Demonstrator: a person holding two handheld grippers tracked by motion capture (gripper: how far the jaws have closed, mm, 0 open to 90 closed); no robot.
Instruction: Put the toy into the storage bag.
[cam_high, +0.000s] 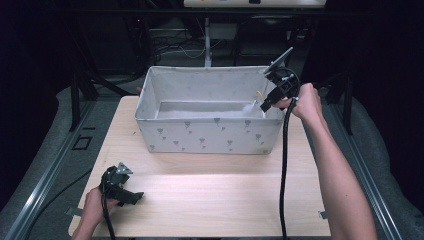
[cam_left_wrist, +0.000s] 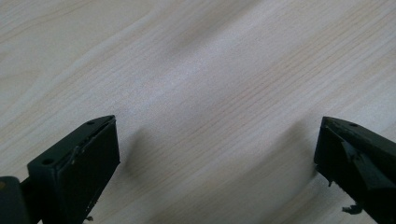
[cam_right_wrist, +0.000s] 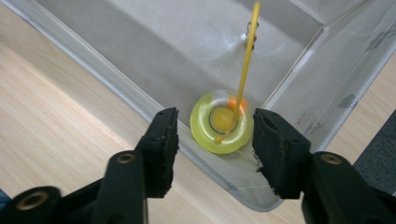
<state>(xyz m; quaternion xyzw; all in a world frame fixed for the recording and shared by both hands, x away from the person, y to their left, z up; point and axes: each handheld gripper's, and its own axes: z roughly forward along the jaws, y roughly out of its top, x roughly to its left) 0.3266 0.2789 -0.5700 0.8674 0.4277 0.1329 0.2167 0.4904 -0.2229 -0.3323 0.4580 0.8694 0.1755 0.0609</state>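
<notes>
Inside the near right corner of the grey fabric storage bin (cam_right_wrist: 140, 60) with its small printed motifs, a translucent yellow-green plastic ring toy (cam_right_wrist: 222, 122) lies on the bin floor, close against the wall and just below the rim. The right gripper (cam_right_wrist: 215, 140) hangs over that corner with its jaws parted; the ring shows between them but lower down, and neither pad touches it. The gripper is therefore released and holds nothing. Judged from this arrangement, the placing step is complete: the item is in the bin and free of the tool. What remains appears to be withdrawal of the right gripper from above the rim.

The ring is round and glossy, with a darker central hub and an orange spot beside it. A thin yellow stick or cord (cam_right_wrist: 246, 56) rises from the hub toward the far wall; whether it is rigid cannot be determined. In the high view, the right gripper (cam_high: 274, 95) sits at the bin's right end.

The left gripper (cam_high: 125, 192) rests low at the near left of the pale wooden table (cam_high: 225, 190), well apart from the bin. Its jaws stand wide, with bare tabletop between them.
</notes>
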